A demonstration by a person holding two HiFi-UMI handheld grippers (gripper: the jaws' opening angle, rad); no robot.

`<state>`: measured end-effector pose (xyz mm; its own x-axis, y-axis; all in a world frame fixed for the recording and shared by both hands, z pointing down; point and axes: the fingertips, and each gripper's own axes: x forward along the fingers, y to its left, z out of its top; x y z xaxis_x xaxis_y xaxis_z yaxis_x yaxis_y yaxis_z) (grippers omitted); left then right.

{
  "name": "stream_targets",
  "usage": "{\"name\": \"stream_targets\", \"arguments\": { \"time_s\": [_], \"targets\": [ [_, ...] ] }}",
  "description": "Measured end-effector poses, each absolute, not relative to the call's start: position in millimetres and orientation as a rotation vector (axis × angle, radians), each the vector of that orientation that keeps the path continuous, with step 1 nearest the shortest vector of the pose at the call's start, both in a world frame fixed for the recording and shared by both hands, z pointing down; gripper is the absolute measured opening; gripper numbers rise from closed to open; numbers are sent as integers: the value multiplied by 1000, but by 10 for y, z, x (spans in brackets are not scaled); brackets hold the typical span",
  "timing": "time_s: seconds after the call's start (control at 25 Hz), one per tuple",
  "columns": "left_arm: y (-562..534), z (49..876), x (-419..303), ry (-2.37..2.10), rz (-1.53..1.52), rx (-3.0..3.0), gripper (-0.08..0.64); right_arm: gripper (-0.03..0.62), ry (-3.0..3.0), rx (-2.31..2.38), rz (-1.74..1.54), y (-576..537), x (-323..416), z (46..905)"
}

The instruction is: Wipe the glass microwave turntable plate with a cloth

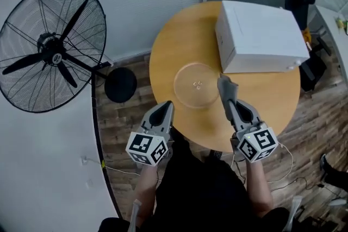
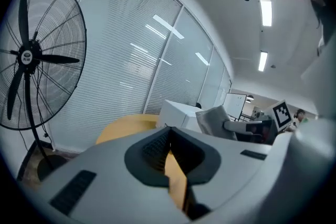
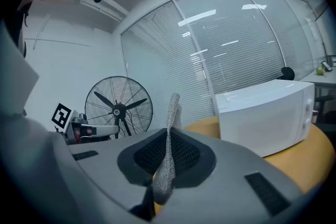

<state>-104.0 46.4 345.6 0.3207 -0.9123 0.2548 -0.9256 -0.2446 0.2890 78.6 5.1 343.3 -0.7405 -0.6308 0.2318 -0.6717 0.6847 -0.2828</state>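
Observation:
The clear glass turntable plate (image 1: pixel 191 88) lies flat at the middle of the round wooden table (image 1: pixel 171 51). My right gripper (image 1: pixel 228 98) hovers at the plate's right rim, shut on a grey cloth (image 1: pixel 225 86) that sticks up past its tips. In the right gripper view the cloth (image 3: pixel 169 144) stands pinched between the jaws. My left gripper (image 1: pixel 167 105) is at the table's near-left edge, apart from the plate, jaws together with nothing in them (image 2: pixel 169 137). From the left gripper view I see the cloth (image 2: pixel 212 119) but not the plate.
A white microwave (image 1: pixel 260 36) sits on the table's far right, close behind the plate. A large black floor fan (image 1: pixel 51 49) stands to the left, its round base (image 1: pixel 120 84) beside the table. Blinds cover glass walls behind.

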Motion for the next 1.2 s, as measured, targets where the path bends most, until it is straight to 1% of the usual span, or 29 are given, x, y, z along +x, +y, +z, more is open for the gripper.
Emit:
{"name": "stream_targets", "arguments": {
  "time_s": [0.12,0.4,0.72,0.92,1.08,1.2],
  "targets": [
    [238,3552,-1300,-1560,11,2199,-4,20,-2739,1126,531,-64,561,3457],
    [-135,3947,-1653,-1462,120,2191,-4,20,-2628,1273,541,-231,307,3600],
    [-362,4548,-1676,-1337,238,2172,-2,20,-2528,1323,555,-256,142,3835],
    [-398,4921,-1611,-1298,268,2096,35,20,-2507,1296,590,-296,165,4031],
    [-414,5281,-1678,-1305,273,1996,51,20,-2496,1231,607,-353,125,4242],
    [-387,5529,-1721,-1294,227,1879,63,20,-2478,1165,602,-403,98,4413]
  ]
}}
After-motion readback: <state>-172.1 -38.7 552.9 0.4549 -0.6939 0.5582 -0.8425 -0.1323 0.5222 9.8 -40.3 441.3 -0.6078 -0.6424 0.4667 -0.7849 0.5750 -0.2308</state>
